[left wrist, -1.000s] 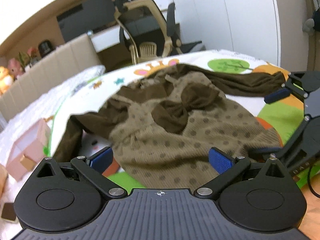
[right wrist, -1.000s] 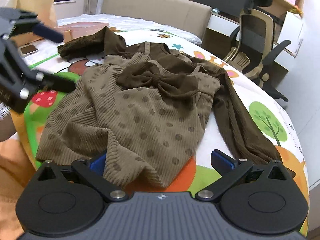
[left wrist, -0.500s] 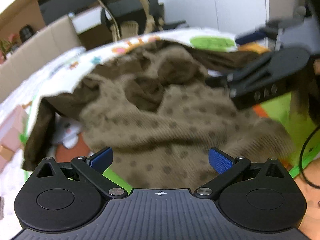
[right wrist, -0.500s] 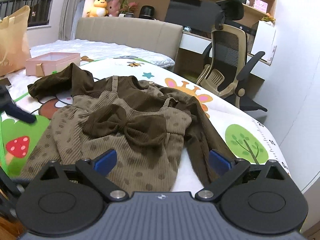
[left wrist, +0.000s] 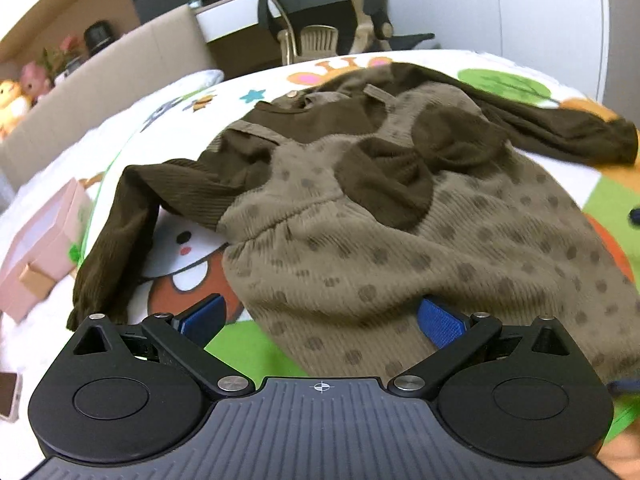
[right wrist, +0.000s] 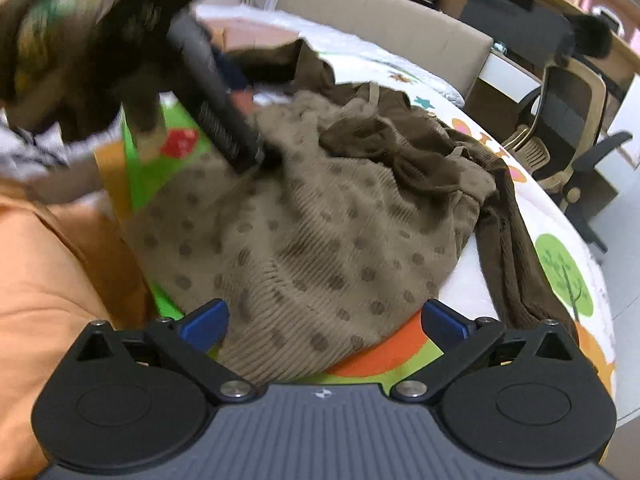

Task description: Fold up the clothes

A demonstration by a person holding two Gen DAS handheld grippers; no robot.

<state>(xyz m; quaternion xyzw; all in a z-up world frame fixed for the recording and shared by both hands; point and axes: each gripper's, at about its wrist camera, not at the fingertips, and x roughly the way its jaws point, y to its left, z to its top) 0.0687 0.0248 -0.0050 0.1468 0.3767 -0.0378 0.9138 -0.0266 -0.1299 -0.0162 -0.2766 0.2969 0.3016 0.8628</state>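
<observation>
A child's brown dress (left wrist: 380, 240) with a dotted tan skirt, a dark bow (left wrist: 404, 168) and dark sleeves lies spread on a cartoon-print play mat (left wrist: 188, 240). My left gripper (left wrist: 320, 316) is open, its blue pads either side of the skirt hem. My right gripper (right wrist: 324, 316) is open at the hem's other side over the dress (right wrist: 320, 220). The left gripper's body shows blurred in the right wrist view (right wrist: 208, 92), above the skirt's left part.
A pink box (left wrist: 40, 248) lies left of the dress, a phone (left wrist: 8, 396) nearer. An office chair (right wrist: 560, 128) stands beyond the mat's far edge, a beige headboard (right wrist: 380, 36) behind. Orange cloth (right wrist: 48, 280) is at the near left.
Both grippers have dropped back down close over the skirt hem. The left gripper has swung across the right wrist view and is blurred there. The skirt looks more bunched.
</observation>
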